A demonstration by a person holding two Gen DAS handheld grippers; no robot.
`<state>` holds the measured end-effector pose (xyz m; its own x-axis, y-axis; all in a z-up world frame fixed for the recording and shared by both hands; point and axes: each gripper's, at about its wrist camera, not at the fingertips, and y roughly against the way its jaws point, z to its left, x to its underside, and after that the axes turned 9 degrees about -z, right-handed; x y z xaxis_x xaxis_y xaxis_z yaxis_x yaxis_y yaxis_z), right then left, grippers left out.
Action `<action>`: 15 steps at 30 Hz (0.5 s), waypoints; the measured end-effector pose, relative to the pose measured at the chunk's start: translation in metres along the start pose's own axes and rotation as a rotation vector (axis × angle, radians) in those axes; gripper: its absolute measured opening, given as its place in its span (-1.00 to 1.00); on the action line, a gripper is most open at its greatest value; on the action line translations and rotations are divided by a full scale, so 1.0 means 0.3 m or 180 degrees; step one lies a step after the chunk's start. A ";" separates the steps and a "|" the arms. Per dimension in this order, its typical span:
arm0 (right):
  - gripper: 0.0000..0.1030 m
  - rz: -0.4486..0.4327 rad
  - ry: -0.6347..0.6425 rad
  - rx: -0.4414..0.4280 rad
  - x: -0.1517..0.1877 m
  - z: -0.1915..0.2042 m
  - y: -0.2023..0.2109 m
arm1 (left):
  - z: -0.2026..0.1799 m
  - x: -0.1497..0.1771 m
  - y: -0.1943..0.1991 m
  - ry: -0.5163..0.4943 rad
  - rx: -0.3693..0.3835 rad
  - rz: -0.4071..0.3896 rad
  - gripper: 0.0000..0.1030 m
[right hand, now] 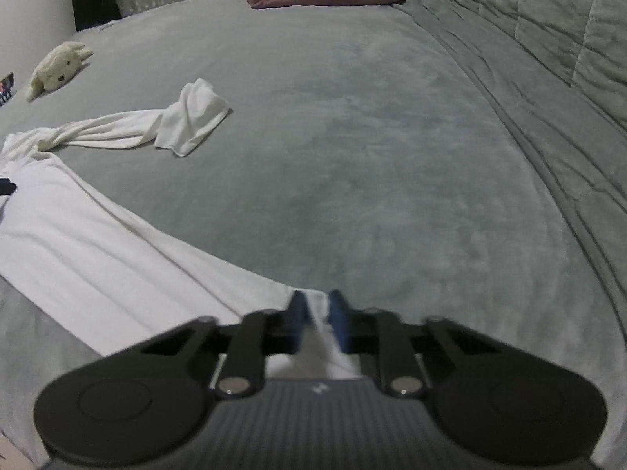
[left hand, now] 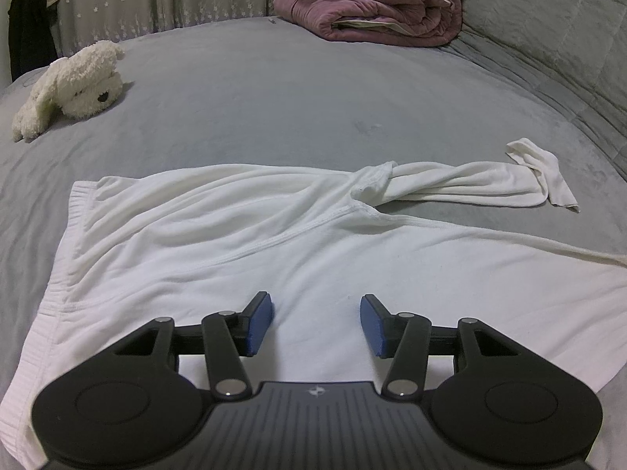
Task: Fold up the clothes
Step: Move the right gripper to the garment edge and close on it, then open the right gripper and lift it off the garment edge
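White sweatshirt (left hand: 243, 243) sprawled across the grey bed cover (left hand: 274, 90), and we sweep from the left edge. Out at the far left, a cream plush dog (left hand: 74, 82) lies on its side near the bed's edge, well apart from the garment. Next comes the ribbed hem (left hand: 51, 301) of the sweatshirt at the left, the body rumpled with long creases running toward the middle. Over that body sits the left gripper (left hand: 315, 323), its blue pads (left hand: 260, 323) standing apart with plain white cloth showing between them, nothing pinched. Moving right, one sleeve (left hand: 470, 188) stretches out twisted, its cuff (left hand: 544, 172) flopped over on the cover. Up at the back, a folded purple quilt (left hand: 372, 11) rests on the bed. Now the right wrist view: the right gripper (right hand: 318, 319) has its pads drawn close together, and a fold of white fabric stands clamped between them at the garment's right end. Past it to the right, a quilted grey blanket (right hand: 568, 39).
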<state>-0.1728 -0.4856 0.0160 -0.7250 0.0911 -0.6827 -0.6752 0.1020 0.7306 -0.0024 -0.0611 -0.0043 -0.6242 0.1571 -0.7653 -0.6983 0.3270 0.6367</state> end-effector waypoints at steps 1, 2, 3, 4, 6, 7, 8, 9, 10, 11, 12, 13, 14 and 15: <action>-0.84 -0.0051 0.0001 0.0054 -0.009 -0.005 0.002 | -0.001 0.000 0.001 0.0001 -0.0002 -0.0001 -0.04; -0.84 -0.0116 -0.0041 0.0092 -0.014 -0.012 0.012 | -0.001 0.001 0.001 0.0000 -0.0005 -0.0002 -0.04; -0.85 -0.0182 -0.0091 0.0126 -0.019 -0.019 0.023 | -0.001 0.001 0.001 -0.0002 -0.0010 -0.0003 -0.04; -0.85 -0.0249 -0.0142 0.0161 -0.024 -0.027 0.034 | -0.002 0.001 0.002 -0.0004 -0.0014 -0.0003 -0.04; -0.85 -0.0284 -0.0148 0.0273 -0.031 -0.032 0.028 | -0.002 0.001 0.002 -0.0002 -0.0016 -0.0005 -0.04; -0.85 -0.0280 -0.0109 0.0343 -0.033 -0.029 0.021 | -0.003 0.001 0.002 0.0000 -0.0017 -0.0005 -0.04; -0.85 -0.0277 -0.0065 0.0409 -0.039 -0.023 0.012 | -0.003 0.001 0.002 0.0001 -0.0018 -0.0006 -0.04; -0.85 -0.0275 -0.0022 0.0474 -0.045 -0.016 0.004 | -0.003 0.001 0.002 0.0004 -0.0019 -0.0007 -0.04; -0.86 -0.0273 0.0021 0.0538 -0.051 -0.010 -0.005 | -0.003 0.000 0.003 0.0009 -0.0020 -0.0008 -0.04; -0.86 -0.0271 0.0065 0.0603 -0.057 -0.003 -0.014 | -0.003 0.000 0.003 0.0014 -0.0021 -0.0009 -0.04; -0.86 -0.0302 0.0073 0.0620 -0.064 0.001 -0.012 | -0.003 0.000 0.003 0.0016 -0.0022 -0.0010 -0.04; -0.86 -0.0340 0.0073 0.0626 -0.070 0.004 -0.008 | -0.003 0.000 0.003 0.0013 -0.0023 -0.0010 -0.04; -0.86 -0.0369 0.0062 0.0620 -0.072 0.004 -0.001 | -0.003 0.000 0.003 0.0011 -0.0023 -0.0011 -0.04; -0.86 -0.0318 0.0082 0.0633 -0.067 0.004 -0.012 | -0.004 -0.001 0.003 0.0008 -0.0024 -0.0011 -0.04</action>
<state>-0.1555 -0.4866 0.0270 -0.6608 0.0458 -0.7492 -0.7055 0.3029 0.6408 -0.0033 -0.0618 -0.0035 -0.6226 0.1536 -0.7673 -0.7031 0.3205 0.6347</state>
